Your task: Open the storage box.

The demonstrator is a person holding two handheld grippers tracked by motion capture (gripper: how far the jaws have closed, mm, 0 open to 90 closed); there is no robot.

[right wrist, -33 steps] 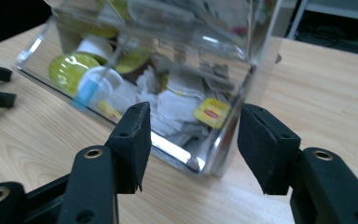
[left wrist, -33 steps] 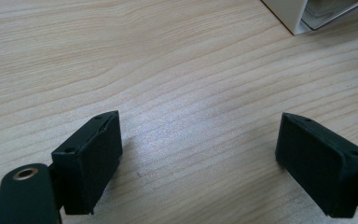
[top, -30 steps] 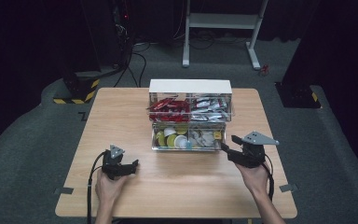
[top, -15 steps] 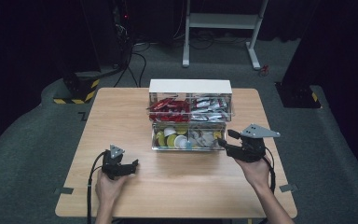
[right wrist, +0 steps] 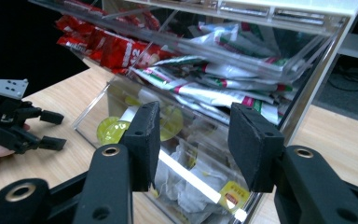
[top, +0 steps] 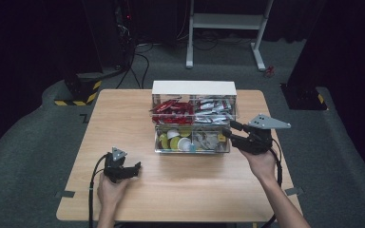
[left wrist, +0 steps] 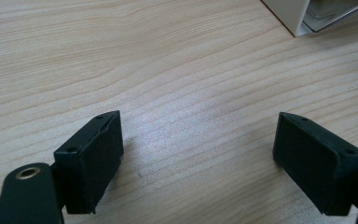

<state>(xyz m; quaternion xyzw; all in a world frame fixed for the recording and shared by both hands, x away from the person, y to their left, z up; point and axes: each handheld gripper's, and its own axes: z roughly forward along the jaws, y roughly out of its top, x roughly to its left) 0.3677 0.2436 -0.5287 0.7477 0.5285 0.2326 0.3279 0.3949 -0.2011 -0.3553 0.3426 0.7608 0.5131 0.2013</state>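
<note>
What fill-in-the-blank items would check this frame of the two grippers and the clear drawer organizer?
1. The left gripper rests on the wooden ____, jaws apart.
2. The right gripper is raised at the organizer's ____ side in the high view.
3. The packets in the upper left drawer are ____.
4. Between the right gripper's jaws there is ____.

Missing words: table; right; red; nothing

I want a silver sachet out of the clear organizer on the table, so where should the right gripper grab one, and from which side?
Probably from the person's side, into the tilted-open upper right bin of the organizer. The silver sachets lie flat and stacked, ends toward the opening, so pinch one protruding end across its thin faces. The right gripper, jaws just narrowed with nothing between them, already points there.
</note>
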